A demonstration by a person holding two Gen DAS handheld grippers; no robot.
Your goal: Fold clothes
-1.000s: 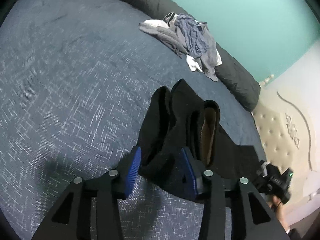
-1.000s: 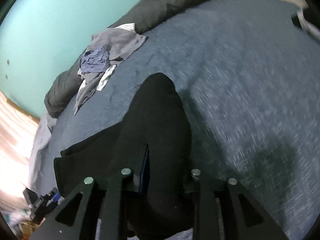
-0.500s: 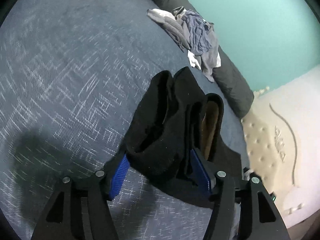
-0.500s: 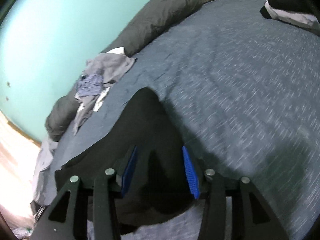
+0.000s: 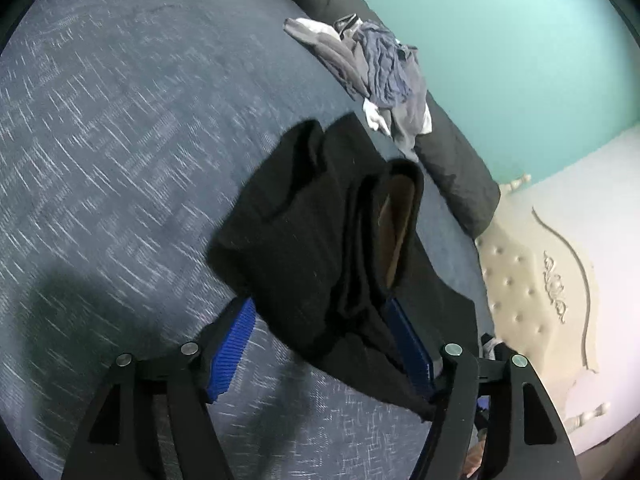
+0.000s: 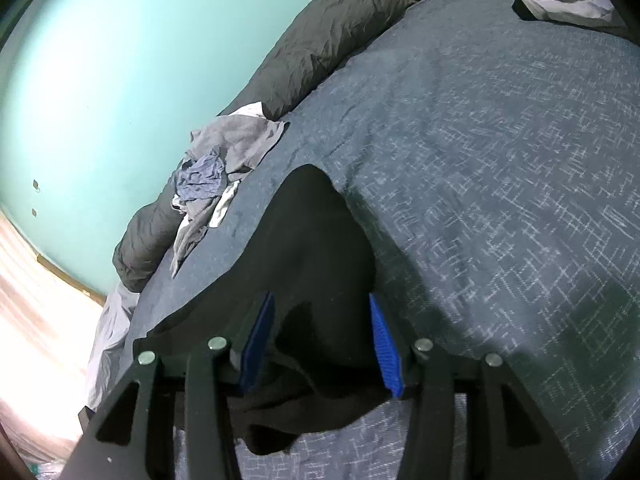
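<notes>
A black garment [image 5: 312, 220] lies bunched on the blue patterned bed cover [image 5: 120, 120], with a brown lining showing in one fold. My left gripper [image 5: 320, 320] straddles its near edge. The jaws are opening: the left blue pad [image 5: 236, 344] stands clear of the cloth, which drapes loosely against the right one. In the right wrist view the same black garment [image 6: 308, 232] lies between the pads of my right gripper [image 6: 320, 300], which is open, with gaps on both sides of the cloth.
A pile of grey, blue and white clothes [image 5: 380, 68] [image 6: 216, 164] sits at the bed's far edge against a rolled dark grey duvet [image 5: 452, 160] [image 6: 320, 40]. A cream tufted headboard [image 5: 520, 264] and a teal wall lie beyond. A black-and-white folded item [image 6: 560, 0] rests far right.
Both grippers have gone from shut on the black garment to open, and the cloth has slumped onto the bed. Both hands have shifted sideways and a little lower.
</notes>
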